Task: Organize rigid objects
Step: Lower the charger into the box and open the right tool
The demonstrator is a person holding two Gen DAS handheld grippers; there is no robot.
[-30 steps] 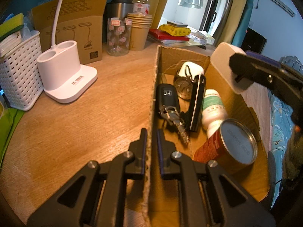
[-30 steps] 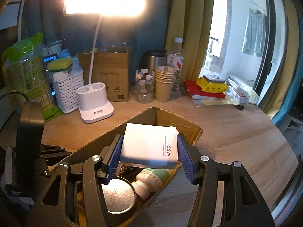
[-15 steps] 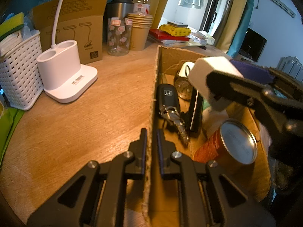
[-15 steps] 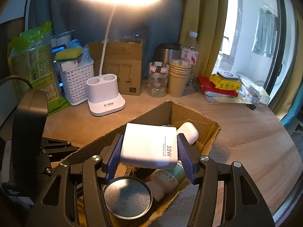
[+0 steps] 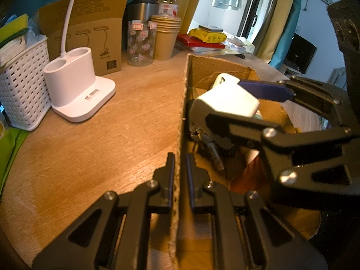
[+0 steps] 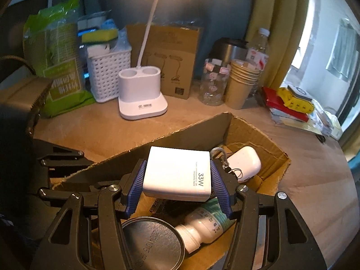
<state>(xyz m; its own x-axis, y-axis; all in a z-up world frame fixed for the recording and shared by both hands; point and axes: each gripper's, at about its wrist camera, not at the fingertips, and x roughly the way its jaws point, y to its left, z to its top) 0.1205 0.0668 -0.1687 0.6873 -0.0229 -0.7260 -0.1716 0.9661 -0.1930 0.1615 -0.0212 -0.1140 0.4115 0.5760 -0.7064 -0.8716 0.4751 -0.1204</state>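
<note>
The right claw (image 6: 177,185) pinches a white rectangular charger block (image 6: 177,175) flat between its blue pads, hanging directly over the open brown cardboard box (image 6: 254,132); the free spot lies straight below, among a round tin and white bottle. The left claw (image 5: 180,173), pressed nearly together, clamps the box's near wall on the wooden counter (image 5: 101,146).

A home room — desk lamp (image 6: 143,94), curtains (image 6: 279,29), paper cups (image 6: 241,83).

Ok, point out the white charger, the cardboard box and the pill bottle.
white charger (image 6: 177,175), right wrist view, its top face.
cardboard box (image 5: 182,103), left wrist view, its near wall edge.
pill bottle (image 6: 202,227), right wrist view, its white body.
</note>
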